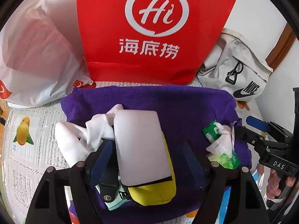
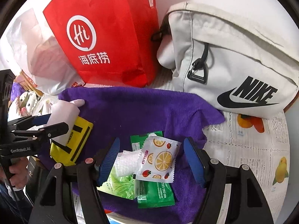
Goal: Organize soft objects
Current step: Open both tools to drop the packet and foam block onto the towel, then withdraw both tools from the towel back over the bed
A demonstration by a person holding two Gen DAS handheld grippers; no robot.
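Counter [image 2: 243, 149], under a white lace cloth with fruit prints, carries all items. Red bag [image 1: 149, 29] stands upright beyond both grippers; white plastic bag [image 1: 35, 56] leans beside it, beyond and left of the left gripper. Grey Nike bag [image 2: 229, 59] lies beyond and right of the right gripper. Purple towel [image 2: 130, 108] is spread beneath both grippers. Yellow pouch [image 1: 155, 190] with a pale block [image 1: 140, 145] on top lies between the fingers of the left gripper [image 1: 149, 160], which is released, its pads apart from the pouch. White socks [image 1: 84, 136] lie just left of that gripper. Tissue packets [image 2: 149, 168], green and fruit-printed, lie piled between the fingers of the right gripper [image 2: 155, 160], likewise released, pads clear of them.
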